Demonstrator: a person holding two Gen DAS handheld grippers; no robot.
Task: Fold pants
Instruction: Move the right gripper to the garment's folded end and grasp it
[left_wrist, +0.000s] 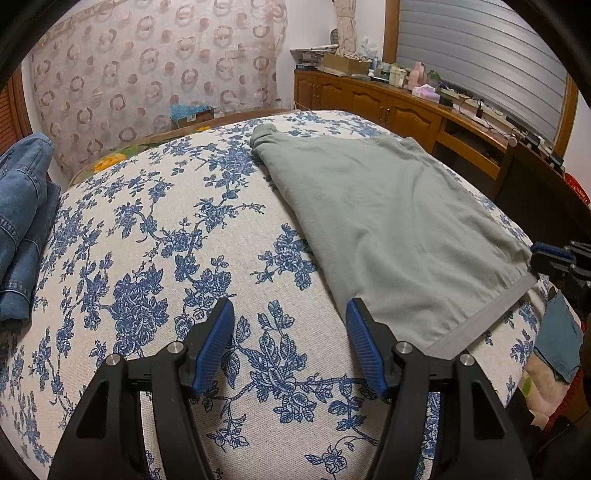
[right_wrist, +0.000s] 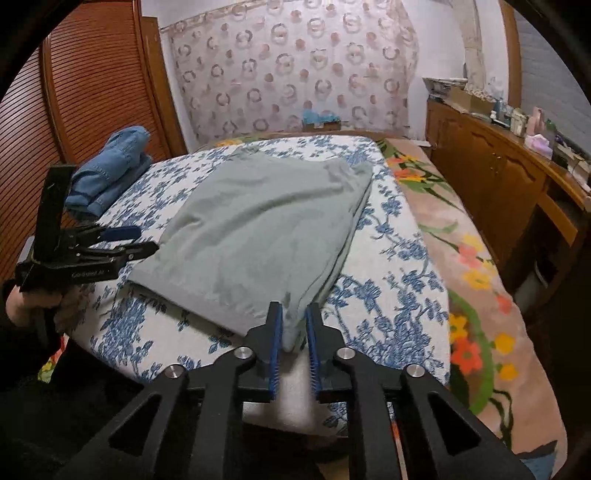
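Pants: the grey-green pants (right_wrist: 258, 236) lie flat on the floral bedspread (right_wrist: 399, 295), already doubled into a broad panel, one end reaching the bed's near edge.
Right gripper: the right gripper (right_wrist: 294, 325) has its fingers narrowed around the near corner of the pants; cloth sits bunched between the pads, so it holds the pants.
Left gripper: the left gripper (left_wrist: 291, 332) has its fingers wide apart and empty, just beside the pants' near left edge, over bare bedspread.
Doing it well: I judge the next fold needs both near corners. The left fingers should close on the hem band (left_wrist: 484, 321) at the left corner, taking all layers, then both corners should be lifted level and carried to the far end, keeping edges aligned.
Left view only: the pale hem band and the rumpled far end of the pants.
Right view only: the pinched corner itself, and the folded jeans (right_wrist: 110, 170) well left of the pants.
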